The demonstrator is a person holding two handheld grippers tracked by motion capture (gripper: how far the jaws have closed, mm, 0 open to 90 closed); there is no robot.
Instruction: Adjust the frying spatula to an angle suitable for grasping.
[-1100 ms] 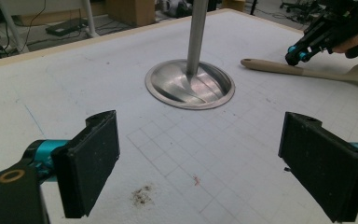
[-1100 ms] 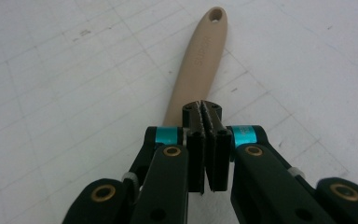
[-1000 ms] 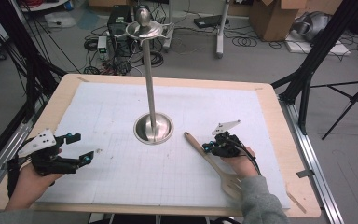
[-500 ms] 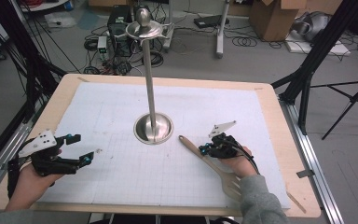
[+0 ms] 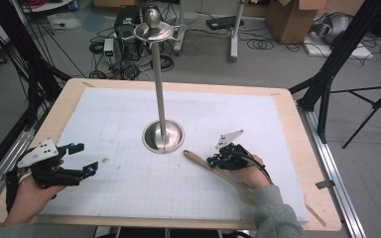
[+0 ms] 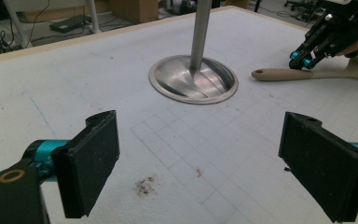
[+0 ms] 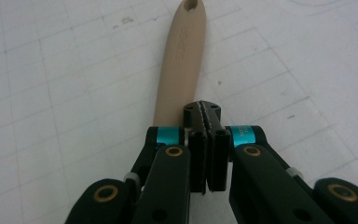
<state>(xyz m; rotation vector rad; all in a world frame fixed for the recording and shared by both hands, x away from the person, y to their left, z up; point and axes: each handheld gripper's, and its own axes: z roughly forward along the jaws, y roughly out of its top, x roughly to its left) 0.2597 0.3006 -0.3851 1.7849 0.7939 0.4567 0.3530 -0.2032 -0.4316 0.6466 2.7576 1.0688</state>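
Observation:
A beige spatula (image 5: 196, 158) lies on the white gridded mat (image 5: 109, 114), its handle end with a hole pointing toward the metal stand (image 5: 163, 137). My right gripper (image 5: 212, 160) is shut, jaws pressed together with nothing between them, and its tips rest over the spatula handle (image 7: 182, 51); the right gripper (image 7: 203, 110) hides the part beneath it. The spatula's blade runs under the person's right hand. At the front left my left gripper (image 5: 85, 157) is held open and empty just above the mat. Between the wide pads of the left gripper (image 6: 200, 163) lies bare mat.
The metal stand has a round dished base (image 6: 193, 79) and a tall pole topped by a small tray (image 5: 154, 32). The mat covers a wooden table (image 5: 307, 148). A small dark smudge (image 6: 144, 185) marks the mat. Cables, boxes and tripod legs stand on the floor beyond.
My right hand and the spatula have slid a little to the left and toward the front, bringing the handle end nearer the stand's base. The left gripper has stayed put.

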